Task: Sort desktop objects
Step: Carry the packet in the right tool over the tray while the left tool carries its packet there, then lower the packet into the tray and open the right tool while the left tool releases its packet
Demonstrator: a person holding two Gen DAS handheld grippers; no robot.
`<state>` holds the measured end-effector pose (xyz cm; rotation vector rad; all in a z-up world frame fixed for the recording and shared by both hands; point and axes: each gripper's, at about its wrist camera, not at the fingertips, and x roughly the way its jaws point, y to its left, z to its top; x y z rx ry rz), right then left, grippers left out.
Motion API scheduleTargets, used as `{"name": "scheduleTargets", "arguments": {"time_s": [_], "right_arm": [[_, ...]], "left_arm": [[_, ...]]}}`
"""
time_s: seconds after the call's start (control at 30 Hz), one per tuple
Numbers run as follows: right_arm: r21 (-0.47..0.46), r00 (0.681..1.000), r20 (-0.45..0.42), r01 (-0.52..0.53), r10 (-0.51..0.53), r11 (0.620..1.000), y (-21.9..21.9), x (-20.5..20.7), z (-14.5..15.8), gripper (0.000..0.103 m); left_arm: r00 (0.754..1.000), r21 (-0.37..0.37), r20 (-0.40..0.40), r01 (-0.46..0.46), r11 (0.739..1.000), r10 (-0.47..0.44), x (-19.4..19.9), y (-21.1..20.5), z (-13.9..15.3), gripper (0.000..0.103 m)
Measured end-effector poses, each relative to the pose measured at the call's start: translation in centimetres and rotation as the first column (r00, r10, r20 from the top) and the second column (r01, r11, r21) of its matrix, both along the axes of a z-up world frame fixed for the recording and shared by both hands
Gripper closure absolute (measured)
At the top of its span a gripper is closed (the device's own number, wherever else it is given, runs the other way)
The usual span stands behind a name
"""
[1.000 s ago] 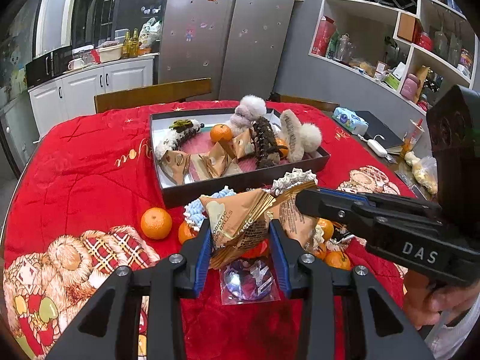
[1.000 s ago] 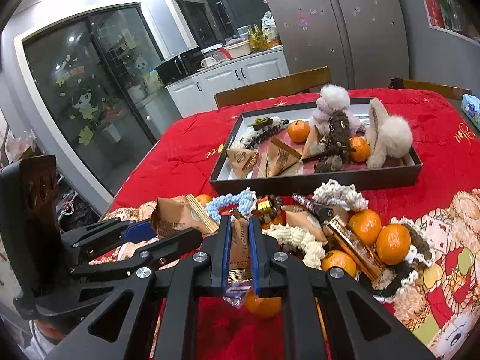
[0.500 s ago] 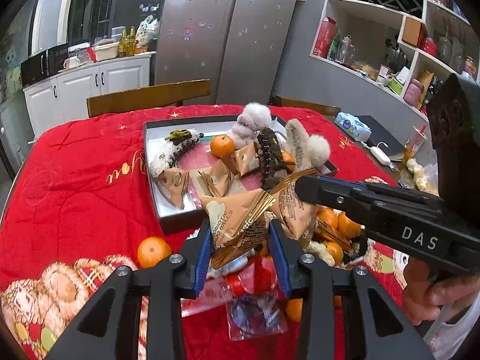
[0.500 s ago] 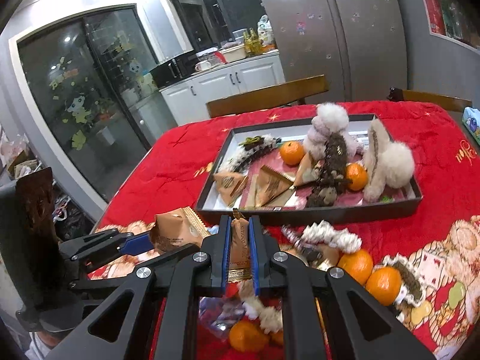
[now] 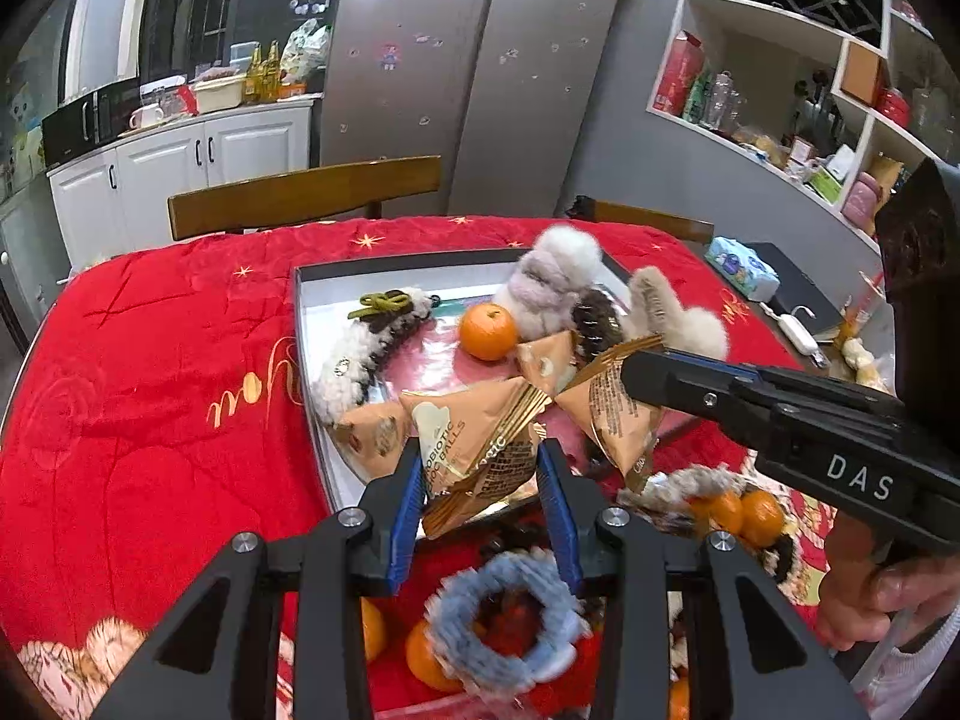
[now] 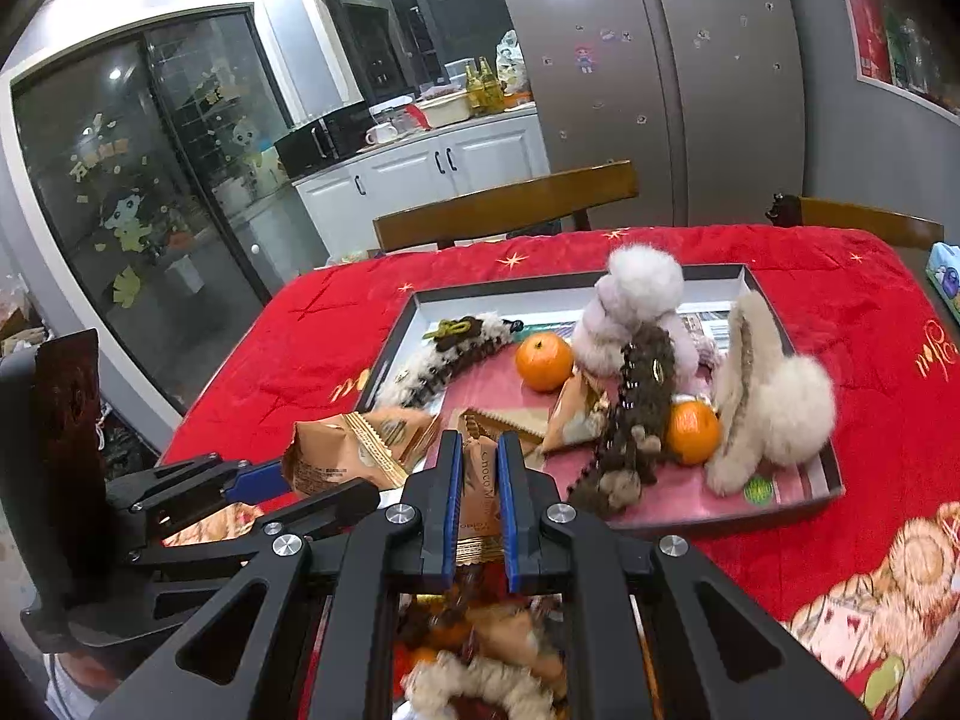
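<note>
**user1:** Both tools had carried their packets forward since the earlier frame, from over the loose pile to the near edge of the tray. From the left wrist cam, the left tool [image 5: 480,474] was pinched narrow on a tan snack packet [image 5: 474,450], held in the air just above the tray's [image 5: 312,324] near left corner. The right tool [image 5: 648,369] came in from the right with its own tan packet [image 5: 612,420] hanging from the tip, right beside the first one. A hand [image 5: 876,600] was gripping its handle.

**user2:** What was already in the tray?

**user1:** A mandarin [image 5: 487,331], a long fuzzy white-and-brown hair clip [image 5: 366,348], a big grey fluffy clip [image 5: 549,282], and a couple more tan packets. Below the left tool, blurred, a blue scrunchie [image 5: 504,624] lay on the red counter [image 5: 150,372] with more mandarins near it.

**user2:** And the other cam?

**user1:** From the right wrist cam, the right tool [image 6: 480,504] was nearly shut, clamped on the thin edge of its packet [image 6: 480,498], upright between the blue pads, hanging just short of the tray [image 6: 834,468]. The left tool [image 6: 270,480] showed at left holding its packet [image 6: 354,450] over the tray's near left corner. Two mandarins [image 6: 543,360] sat in the tray, plus a dark brown clip [image 6: 642,408] and a cream fluffy one [image 6: 774,396]. The stuff under the tool was too blurry to call.
</note>
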<state>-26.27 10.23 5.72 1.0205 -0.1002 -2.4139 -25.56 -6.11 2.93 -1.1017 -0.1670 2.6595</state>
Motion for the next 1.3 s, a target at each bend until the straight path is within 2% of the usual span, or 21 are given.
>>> {"name": "scheduleTargets", "arguments": {"time_s": [0.37, 0.53, 0.6, 0.73, 0.83, 1.3], "right_arm": [[0.018, 0.998, 0.067, -0.011, 0.01, 1.0, -1.2, -4.5, -3.3, 0.091], [0.053, 0.999, 0.051, 0.001, -0.004, 0.999, -1.5, -5.6, -3.7, 0.091], [0.058, 0.998, 0.058, 0.001, -0.004, 0.998, -1.5, -5.8, -4.1, 0.091], [0.094, 0.996, 0.087, -0.043, 0.035, 0.995, -2.1, -5.4, -5.4, 0.092], [0.116, 0.997, 0.07, -0.053, 0.046, 0.992, -2.2, -5.1, -5.4, 0.092], [0.072, 0.996, 0.075, -0.056, 0.05, 0.996, -1.9, -5.5, -5.7, 0.088]], "left_arm": [[0.998, -0.005, 0.066, -0.004, 1.0, 0.005, -4.3, -0.4, -3.0, 0.065], [0.993, 0.004, 0.117, -0.006, 1.0, 0.006, -5.3, -0.3, -4.3, 0.065], [0.995, -0.026, 0.105, 0.004, 1.0, -0.001, -5.2, 0.2, -4.6, 0.065], [0.992, -0.01, 0.124, 0.012, 1.0, -0.011, -5.3, 0.4, -5.3, 0.065], [0.994, -0.038, 0.113, 0.019, 0.999, -0.015, -5.1, 0.7, -5.3, 0.065], [0.996, -0.038, 0.089, 0.015, 0.999, -0.011, -4.8, 0.9, -5.4, 0.065]]}}
